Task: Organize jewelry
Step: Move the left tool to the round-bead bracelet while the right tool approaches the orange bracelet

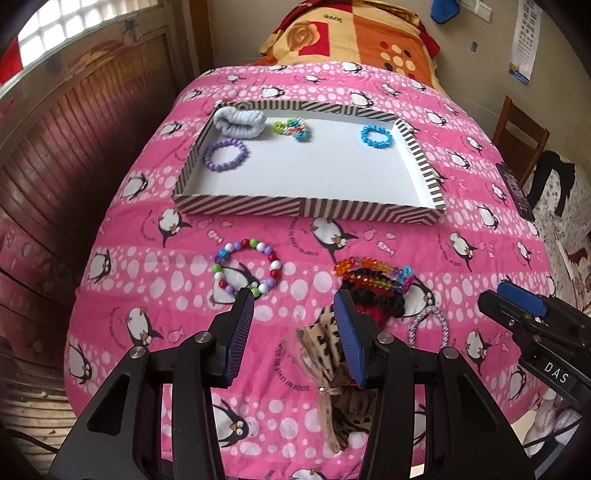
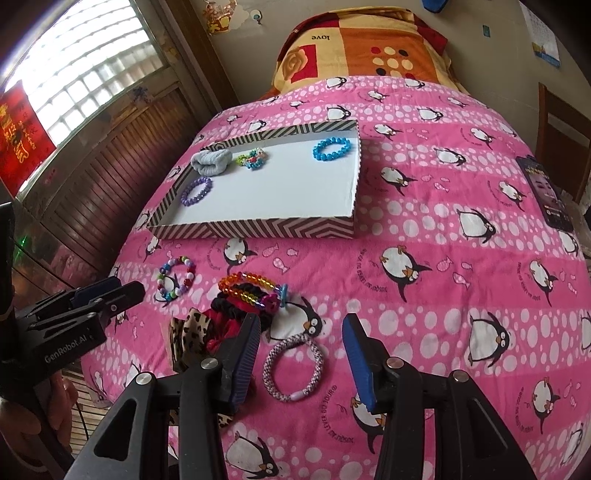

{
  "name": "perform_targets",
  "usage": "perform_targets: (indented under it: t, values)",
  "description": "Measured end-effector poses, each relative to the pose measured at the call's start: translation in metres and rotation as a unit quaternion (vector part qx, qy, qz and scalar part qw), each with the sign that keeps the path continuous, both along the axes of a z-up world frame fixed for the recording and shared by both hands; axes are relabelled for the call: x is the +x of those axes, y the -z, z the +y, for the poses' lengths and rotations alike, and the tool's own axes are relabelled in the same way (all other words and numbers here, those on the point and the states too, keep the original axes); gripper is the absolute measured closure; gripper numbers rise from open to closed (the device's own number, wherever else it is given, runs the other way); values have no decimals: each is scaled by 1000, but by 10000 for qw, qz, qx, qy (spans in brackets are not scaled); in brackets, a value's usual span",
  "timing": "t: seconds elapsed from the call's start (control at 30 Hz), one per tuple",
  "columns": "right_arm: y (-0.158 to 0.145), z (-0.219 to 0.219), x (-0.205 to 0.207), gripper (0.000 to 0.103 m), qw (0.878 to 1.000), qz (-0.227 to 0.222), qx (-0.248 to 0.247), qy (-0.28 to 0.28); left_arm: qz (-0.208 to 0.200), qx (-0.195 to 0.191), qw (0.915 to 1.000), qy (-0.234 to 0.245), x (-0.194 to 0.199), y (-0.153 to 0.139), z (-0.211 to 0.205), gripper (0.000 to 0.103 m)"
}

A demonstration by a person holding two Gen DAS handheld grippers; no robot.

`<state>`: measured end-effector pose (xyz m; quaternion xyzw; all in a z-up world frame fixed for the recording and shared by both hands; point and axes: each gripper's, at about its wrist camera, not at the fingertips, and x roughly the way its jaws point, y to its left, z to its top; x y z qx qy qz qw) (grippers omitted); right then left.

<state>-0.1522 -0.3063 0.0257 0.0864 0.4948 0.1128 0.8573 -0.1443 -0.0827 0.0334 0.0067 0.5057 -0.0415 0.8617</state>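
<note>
A striped shallow tray (image 1: 240,206) (image 2: 258,229) lies on the pink bed. It holds a purple bead bracelet (image 1: 225,154), a pale blue scrunchie (image 1: 240,120), a small multicolour piece (image 1: 291,129) and a blue bead bracelet (image 1: 376,136). In front of the tray lie a multicolour bead bracelet (image 1: 245,267) (image 2: 176,277), a rainbow bead bracelet (image 1: 369,273) (image 2: 247,286) on black and red scrunchies (image 1: 384,301), a leopard scrunchie (image 1: 325,339) (image 2: 188,332) and a white-pink braided band (image 2: 293,365) (image 1: 428,325). My left gripper (image 1: 295,306) is open above the leopard scrunchie. My right gripper (image 2: 301,328) is open over the braided band.
A patterned orange pillow (image 1: 354,33) lies at the bed's head. A dark phone (image 2: 546,192) lies at the bed's right edge. A wooden wall runs along the left; a chair (image 1: 517,136) stands at the right.
</note>
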Motion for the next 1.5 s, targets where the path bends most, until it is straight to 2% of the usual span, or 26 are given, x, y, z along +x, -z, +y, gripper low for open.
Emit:
perform_targets:
  t: [0.27,0.5,0.6,0.87,1.13,1.3,1.37,1.5]
  values:
    - [15,-2,-1,58,9998,199,22,-29,296,-166,9988,-362,4,15,36,59]
    - [23,4,7,57,9995,292,66,-83,628,-262,9950,-731,10,36,72,59]
    - [26,9,12,57,9994,327,78,-108,716,-413,9931,-831,14,41,80,59]
    - [33,24,29,57,9988,430,46,-241,755,-480,9922,-872,29,46,83,58]
    - [40,34,50,57,9982,459,253,-275,813,-495,9909,-948,50,54,87,58]
    - [50,41,65,57,9980,536,113,-321,797,-482,9913,-926,64,57,85,57]
    - [54,42,70,59,9975,598,129,-353,773,-478,9918,-900,69,59,83,53]
    - [66,47,74,63,9959,789,-24,-435,822,-375,9924,-830,76,66,80,52]
